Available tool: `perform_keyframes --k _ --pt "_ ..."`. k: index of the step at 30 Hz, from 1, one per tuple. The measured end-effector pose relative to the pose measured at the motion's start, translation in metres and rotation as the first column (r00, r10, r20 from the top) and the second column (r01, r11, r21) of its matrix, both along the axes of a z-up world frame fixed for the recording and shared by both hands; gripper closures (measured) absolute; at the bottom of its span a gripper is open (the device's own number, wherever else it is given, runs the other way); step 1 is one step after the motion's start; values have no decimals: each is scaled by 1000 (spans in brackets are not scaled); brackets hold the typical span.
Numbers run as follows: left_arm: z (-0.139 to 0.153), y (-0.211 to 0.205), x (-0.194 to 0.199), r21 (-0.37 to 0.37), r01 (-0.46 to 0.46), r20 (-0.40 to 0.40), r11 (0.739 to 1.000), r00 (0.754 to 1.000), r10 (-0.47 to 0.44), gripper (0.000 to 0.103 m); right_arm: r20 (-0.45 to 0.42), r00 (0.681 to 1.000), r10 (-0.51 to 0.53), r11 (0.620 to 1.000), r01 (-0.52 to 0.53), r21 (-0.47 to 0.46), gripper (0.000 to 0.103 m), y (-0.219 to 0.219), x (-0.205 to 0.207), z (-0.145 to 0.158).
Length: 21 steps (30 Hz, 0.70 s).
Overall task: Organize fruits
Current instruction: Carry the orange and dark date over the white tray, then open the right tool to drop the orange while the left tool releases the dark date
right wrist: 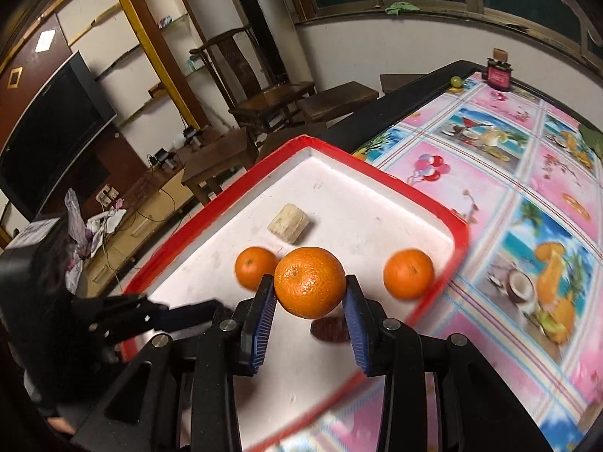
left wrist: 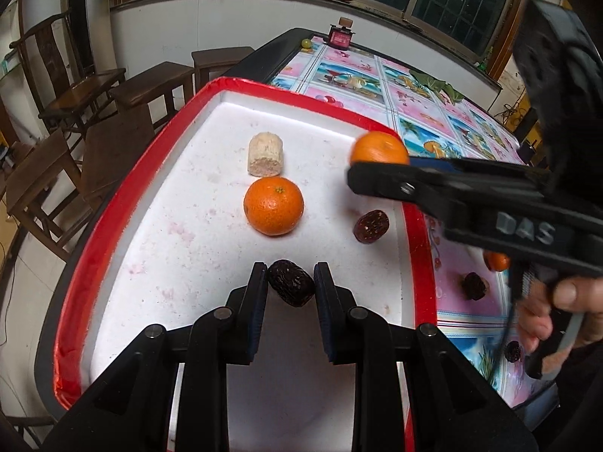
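My left gripper [left wrist: 290, 282] is shut on a dark red date [left wrist: 291, 288], low over the near part of the white tray with a red rim [left wrist: 124, 203]. My right gripper [right wrist: 309, 293] is shut on an orange [right wrist: 309, 282] above the tray [right wrist: 377, 173]. In the left wrist view it [left wrist: 361, 167] reaches in from the right with an orange [left wrist: 378, 148] at its tip. In the tray lie an orange [left wrist: 273, 205], a second date [left wrist: 370, 226] and a beige cut piece [left wrist: 265, 154]. The right wrist view shows another orange [right wrist: 408, 273] by the right rim.
On the patterned tablecloth [left wrist: 471, 324] right of the tray lie a small orange [left wrist: 497, 261] and two dates [left wrist: 475, 286] [left wrist: 513, 351]. A hand [left wrist: 557, 301] holds the right gripper. Wooden chairs [left wrist: 75, 90] stand left of the table. A small red item [left wrist: 341, 37] sits at the far end.
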<state>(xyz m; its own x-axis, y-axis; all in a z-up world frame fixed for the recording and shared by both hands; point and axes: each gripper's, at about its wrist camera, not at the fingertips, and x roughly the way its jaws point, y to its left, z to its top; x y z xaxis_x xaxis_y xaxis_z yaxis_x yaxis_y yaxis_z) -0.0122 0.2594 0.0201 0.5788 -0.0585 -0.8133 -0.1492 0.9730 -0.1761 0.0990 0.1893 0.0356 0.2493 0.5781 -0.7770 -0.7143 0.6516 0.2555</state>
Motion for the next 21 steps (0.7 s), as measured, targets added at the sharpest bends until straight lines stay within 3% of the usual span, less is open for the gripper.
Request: perform_keyframes --k 10,21 --pt "-3 2 -3 -5 2 3 1000 1000 -2 80 11 1000 -3 998 4 -68 67 21 15 -28" --pt "-3 -1 -3 1 6 8 1000 1000 -6 80 19 1000 -11 996 13 -89 65 19 17 -38"
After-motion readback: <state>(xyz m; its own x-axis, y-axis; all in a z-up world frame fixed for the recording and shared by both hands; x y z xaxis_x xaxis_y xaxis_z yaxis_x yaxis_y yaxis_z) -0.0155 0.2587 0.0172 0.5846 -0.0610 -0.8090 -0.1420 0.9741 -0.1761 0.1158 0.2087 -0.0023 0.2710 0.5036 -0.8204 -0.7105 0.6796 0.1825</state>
